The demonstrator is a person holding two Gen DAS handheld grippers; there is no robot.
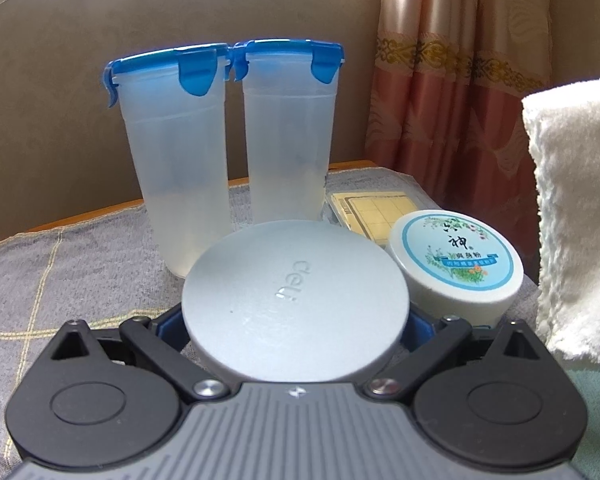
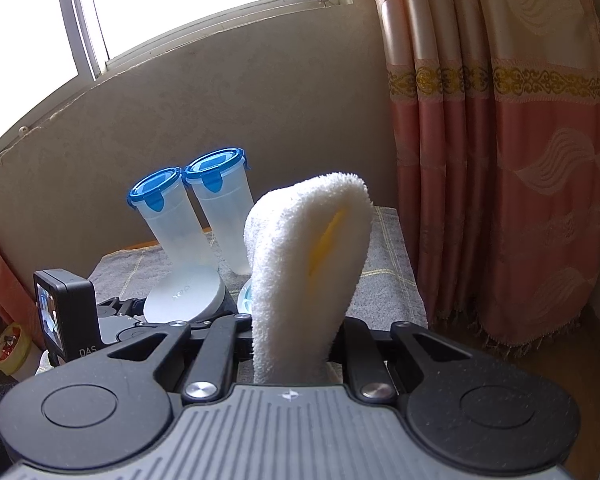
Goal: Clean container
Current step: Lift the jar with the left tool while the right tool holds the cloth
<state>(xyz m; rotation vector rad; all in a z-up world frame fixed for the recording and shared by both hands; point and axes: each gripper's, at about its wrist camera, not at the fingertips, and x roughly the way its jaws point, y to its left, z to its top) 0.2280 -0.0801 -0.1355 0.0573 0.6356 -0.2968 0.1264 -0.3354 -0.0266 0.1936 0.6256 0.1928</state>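
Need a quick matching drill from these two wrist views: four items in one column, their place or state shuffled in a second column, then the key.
Items
1. white cloth
2. round grey lid-topped container
3. two tall clear containers
4. small round floral-label tin

Places or states
A. upright side by side at the back, blue clip lids on
B. clamped in the right hand-held gripper
C. between the wide jaws of the left hand-held gripper
D. on the grey checked tablecloth, right of the grey lid

Pairs: 1-B, 2-C, 3-A, 4-D

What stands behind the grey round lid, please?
Two tall clear tubs with blue clip lids stand upright, side by side behind the grey lid. The lid covers their bases.
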